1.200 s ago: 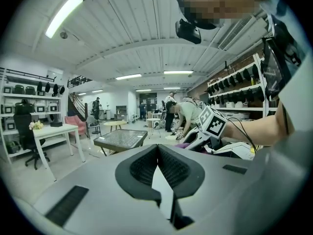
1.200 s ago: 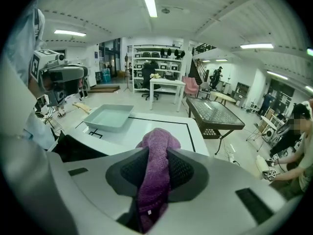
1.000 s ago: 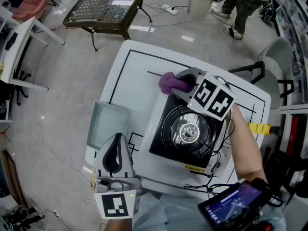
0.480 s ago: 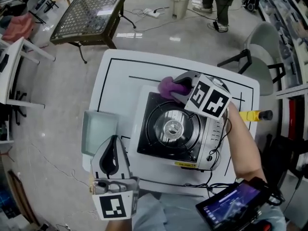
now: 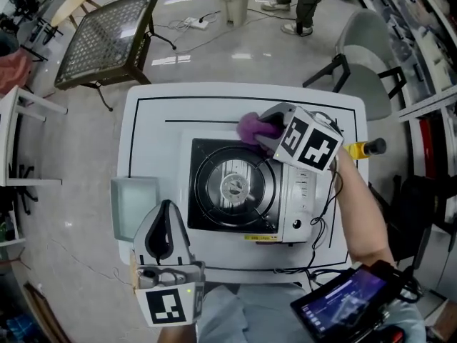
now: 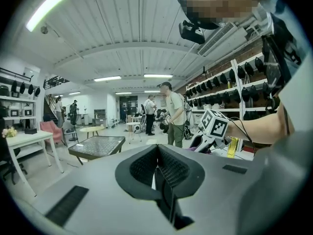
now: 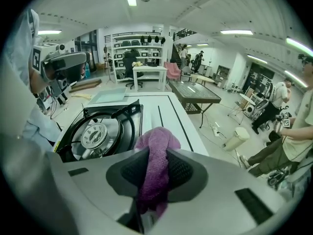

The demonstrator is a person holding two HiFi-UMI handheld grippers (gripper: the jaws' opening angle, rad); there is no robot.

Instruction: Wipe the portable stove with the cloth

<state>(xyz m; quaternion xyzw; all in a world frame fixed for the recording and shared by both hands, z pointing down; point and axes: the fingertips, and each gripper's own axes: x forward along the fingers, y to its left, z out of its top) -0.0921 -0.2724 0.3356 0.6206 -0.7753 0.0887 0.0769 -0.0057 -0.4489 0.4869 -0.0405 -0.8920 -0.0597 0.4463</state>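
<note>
At stove (image 5: 303,191) edge, right tool (image 5: 265,133) grips cloth (image 5: 248,125); left tool (image 5: 166,213) seemingly closed; label (image 5: 258,238) illegible

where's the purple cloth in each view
Head view: fuzzy purple cloth at the black-and-silver portable stove's far edge, clamped in the right hand-held gripper.
Left gripper view: small purple patch right of centre, at that gripper's tip.
Right gripper view: bottom centre, between the jaws.
Shared landmark: dark mesh-top table, in all three.
</note>
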